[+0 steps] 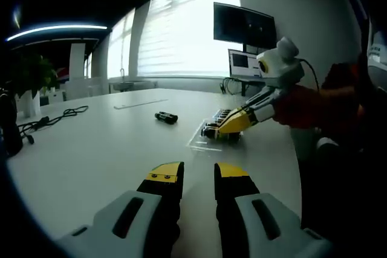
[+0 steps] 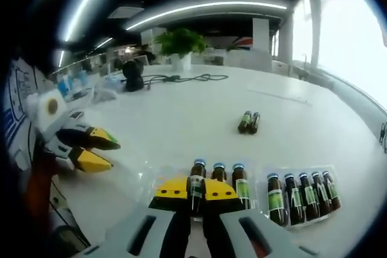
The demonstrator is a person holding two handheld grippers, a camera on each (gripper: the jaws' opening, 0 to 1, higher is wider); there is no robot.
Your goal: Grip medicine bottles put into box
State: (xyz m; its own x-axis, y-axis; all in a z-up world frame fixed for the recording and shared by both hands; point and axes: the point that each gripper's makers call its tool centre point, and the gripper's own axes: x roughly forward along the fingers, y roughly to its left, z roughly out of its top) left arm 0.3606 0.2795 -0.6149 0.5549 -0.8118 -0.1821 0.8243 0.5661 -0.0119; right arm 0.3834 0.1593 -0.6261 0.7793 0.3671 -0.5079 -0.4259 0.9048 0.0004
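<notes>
Seven bottles (image 2: 284, 193) already stand in your clear box (image 2: 302, 222), two bottles (image 2: 249, 122) lie loose on the table (image 2: 181, 119), your right gripper (image 2: 195, 193) clamps one bottle (image 2: 196, 188) at the box, and your left gripper (image 1: 198, 172) waits parted, empty.

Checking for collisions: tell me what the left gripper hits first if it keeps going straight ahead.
Probably nothing soon. The left gripper points across bare white table; the small dark bottles lying on their side sit further along, slightly left of its line. The clear plastic tray lies off to the right. Depth is uncertain.
</notes>
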